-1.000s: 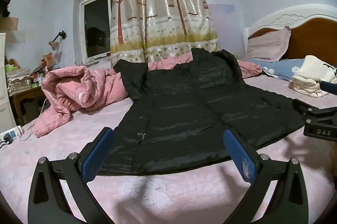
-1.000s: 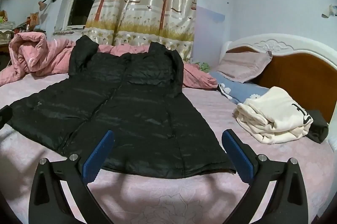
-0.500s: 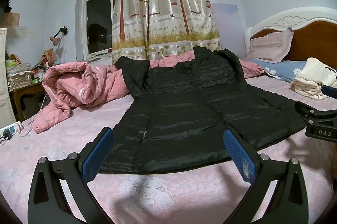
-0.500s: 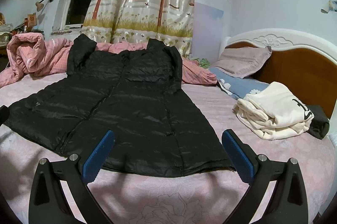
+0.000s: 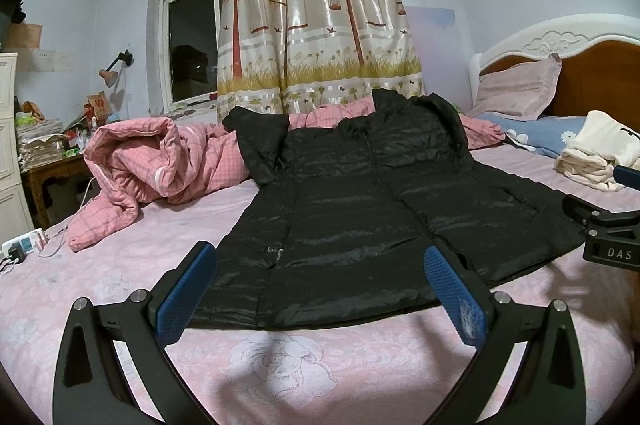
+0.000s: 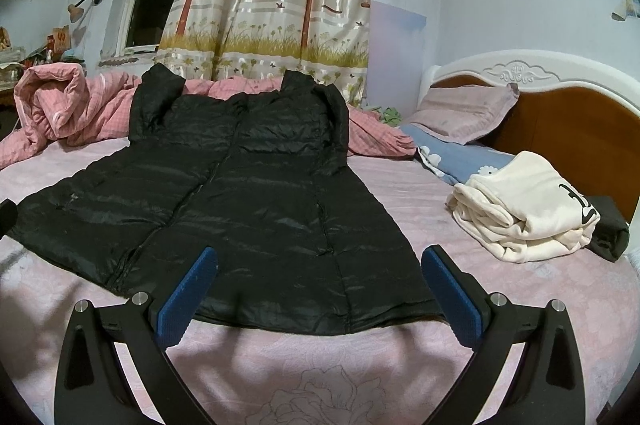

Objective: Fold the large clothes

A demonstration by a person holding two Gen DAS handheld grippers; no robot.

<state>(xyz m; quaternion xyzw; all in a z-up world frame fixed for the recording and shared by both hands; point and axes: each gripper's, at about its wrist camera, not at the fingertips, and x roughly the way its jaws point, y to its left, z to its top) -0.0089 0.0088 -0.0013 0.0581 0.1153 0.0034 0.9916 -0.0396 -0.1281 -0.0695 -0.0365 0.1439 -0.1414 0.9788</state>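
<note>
A long black puffer coat lies spread flat, front up, on the pink bed sheet, hem towards me and collar at the far end. It also shows in the right wrist view. My left gripper is open and empty, just above the hem near its left half. My right gripper is open and empty over the hem's right half. The right gripper's body also shows at the right edge of the left wrist view.
A rumpled pink quilt lies at the far left of the bed. Folded cream clothes sit on the right beside pillows and the headboard. A nightstand and power strip are at the left.
Both grippers have dropped slightly and tilted up, so the coat sits a little lower in each view. The coat has not moved and both jaws stay open.
</note>
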